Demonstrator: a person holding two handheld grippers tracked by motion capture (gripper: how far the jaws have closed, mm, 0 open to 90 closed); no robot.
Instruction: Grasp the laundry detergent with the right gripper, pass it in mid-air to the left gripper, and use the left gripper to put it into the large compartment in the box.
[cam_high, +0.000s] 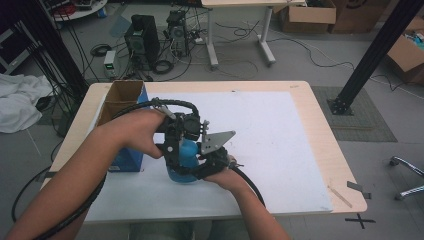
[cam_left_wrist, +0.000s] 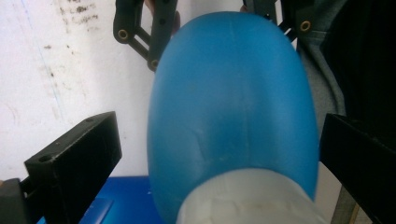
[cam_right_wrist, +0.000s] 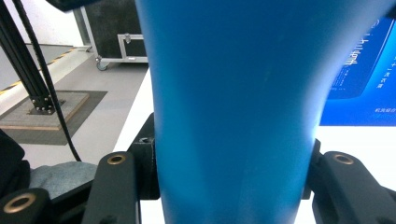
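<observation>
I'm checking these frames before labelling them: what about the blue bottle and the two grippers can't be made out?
- Blue bottle top, high view: hidden by the left gripper.
- Bottle's base, right gripper view: cut off by the bottom edge, between the right gripper fingers.
- Left gripper contact, left gripper view: the fingers flank the bottle; touching or apart is unclear.
- Print on the blue box, right gripper view: too blurred.

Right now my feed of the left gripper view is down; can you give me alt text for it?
A blue bottle with a pale neck sits between the left hand-held gripper's two black jaws, which stand apart from its sides. Beyond it are the white table surface and the black links of the right hand-held gripper.
</observation>
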